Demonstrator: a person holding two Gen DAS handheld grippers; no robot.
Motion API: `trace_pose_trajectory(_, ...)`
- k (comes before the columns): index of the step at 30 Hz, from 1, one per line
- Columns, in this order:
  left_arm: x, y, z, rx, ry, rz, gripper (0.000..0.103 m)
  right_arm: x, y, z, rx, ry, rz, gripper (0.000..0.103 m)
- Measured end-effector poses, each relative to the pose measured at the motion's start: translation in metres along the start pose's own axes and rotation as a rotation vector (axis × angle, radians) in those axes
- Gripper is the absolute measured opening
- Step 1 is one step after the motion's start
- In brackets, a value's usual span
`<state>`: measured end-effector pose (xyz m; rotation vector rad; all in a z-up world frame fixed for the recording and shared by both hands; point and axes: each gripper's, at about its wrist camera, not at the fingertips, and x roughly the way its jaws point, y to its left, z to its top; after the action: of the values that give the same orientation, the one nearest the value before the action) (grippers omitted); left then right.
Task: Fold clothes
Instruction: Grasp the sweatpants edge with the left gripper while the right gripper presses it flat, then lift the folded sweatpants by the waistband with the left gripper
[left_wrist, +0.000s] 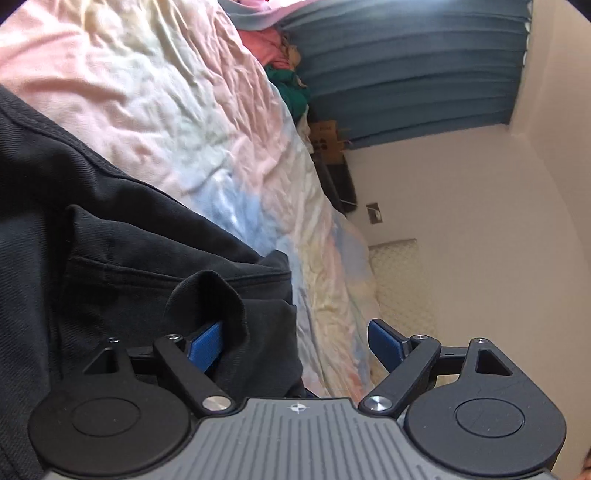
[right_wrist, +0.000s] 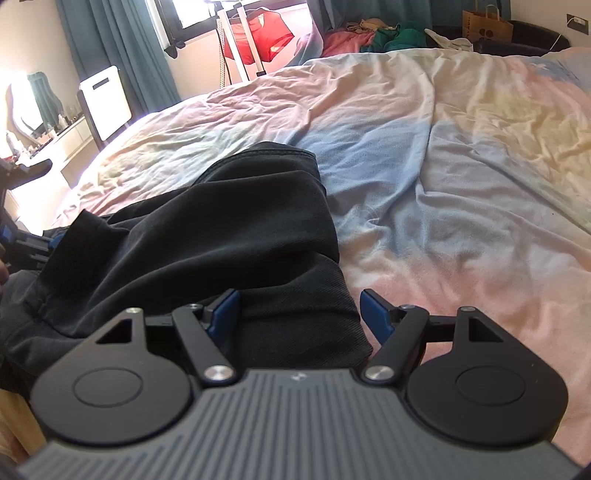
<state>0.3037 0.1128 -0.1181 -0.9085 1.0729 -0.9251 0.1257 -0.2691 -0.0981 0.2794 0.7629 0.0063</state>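
A black garment (right_wrist: 229, 236) lies bunched on the pastel bedspread (right_wrist: 461, 177) near the bed's front edge. My right gripper (right_wrist: 299, 314) is open, its blue fingers (right_wrist: 373, 314) standing either side of a thick fold of the black cloth. My left gripper (left_wrist: 295, 343) is open too, seen in a sideways-tilted view; a flap of the black garment (left_wrist: 129, 258) drapes over its left blue finger (left_wrist: 207, 343), and the right finger is over the bedspread (left_wrist: 192, 103). The left gripper also shows at the far left of the right wrist view (right_wrist: 22, 243).
A pile of pink and green clothes (right_wrist: 373, 37) lies at the bed's far side, with a paper bag (right_wrist: 487, 26) beside it. Teal curtains (right_wrist: 110, 55), a white appliance (right_wrist: 105, 99) and a red item on a rack (right_wrist: 266, 37) stand beyond the bed.
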Motion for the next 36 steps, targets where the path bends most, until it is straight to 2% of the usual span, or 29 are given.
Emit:
trace_pose_trajectory(2, 0.012, 0.0, 0.0, 0.0, 0.04, 0.006, 0.087, 0.001, -0.001, 0.0, 0.011, 0.005, 0.002, 0.074)
trace_pose_trajectory(4, 0.027, 0.012, 0.002, -0.062, 0.056, 0.105, 0.084, 0.003, -0.002, 0.0, 0.021, 0.009, 0.005, 0.074)
trace_pose_trajectory(5, 0.03, 0.018, 0.002, -0.101, 0.047, 0.127, 0.082, 0.003, -0.002, 0.0, 0.023, 0.008, 0.006, 0.074)
trace_pose_trajectory(7, 0.031, 0.03, 0.006, -0.18, 0.01, 0.126, 0.077, 0.003, -0.002, -0.001, 0.027, 0.007, 0.005, 0.074)
trace_pose_trajectory(10, 0.034, 0.036, 0.012, -0.231, -0.043, 0.136, 0.074, 0.002, -0.001, -0.003, 0.03, 0.004, 0.003, 0.074)
trace_pose_trajectory(13, 0.036, 0.035, 0.011, -0.231, -0.074, 0.217, 0.039, 0.002, 0.0, -0.003, 0.026, 0.0, -0.003, 0.074)
trace_pose_trajectory(14, 0.035, 0.037, 0.01, -0.242, -0.089, 0.226, 0.033, 0.001, 0.0, -0.003, 0.024, -0.001, -0.005, 0.074)
trace_pose_trajectory(15, 0.035, 0.039, 0.01, -0.246, -0.104, 0.234, 0.02, 0.001, 0.001, -0.003, 0.022, -0.003, -0.007, 0.074)
trace_pose_trajectory(16, 0.034, 0.04, 0.01, -0.25, -0.12, 0.243, 0.011, 0.001, 0.001, -0.003, 0.02, -0.004, -0.009, 0.074)
trace_pose_trajectory(20, 0.022, 0.032, 0.009, -0.206, -0.218, 0.233, 0.005, -0.001, 0.003, -0.004, 0.013, -0.01, -0.017, 0.074)
trace_pose_trajectory(22, 0.009, 0.016, 0.009, -0.134, -0.294, 0.179, 0.003, -0.003, 0.004, -0.004, 0.006, -0.022, -0.021, 0.074)
trace_pose_trajectory(25, -0.004, -0.007, 0.009, -0.038, -0.352, 0.081, 0.003, -0.008, 0.007, -0.004, -0.01, -0.053, -0.024, 0.074)
trace_pose_trajectory(26, -0.005, -0.011, 0.009, -0.01, -0.368, 0.087, 0.003, -0.008, 0.009, -0.004, -0.024, -0.058, -0.029, 0.074)
trace_pose_trajectory(28, -0.007, -0.019, 0.008, 0.045, -0.398, 0.11, 0.003, -0.008, 0.012, -0.005, -0.051, -0.068, -0.041, 0.074)
trace_pose_trajectory(30, -0.015, -0.009, 0.011, 0.057, -0.415, 0.192, 0.003, -0.009, 0.015, -0.005, -0.079, -0.077, -0.052, 0.074)
trace_pose_trajectory(34, -0.012, 0.02, 0.019, 0.053, -0.351, 0.415, 0.005, -0.003, 0.015, -0.007, -0.097, -0.058, -0.057, 0.074)
trace_pose_trajectory(36, -0.009, 0.028, 0.02, 0.043, -0.337, 0.443, 0.006, -0.001, 0.013, -0.007, -0.086, -0.051, -0.048, 0.074)
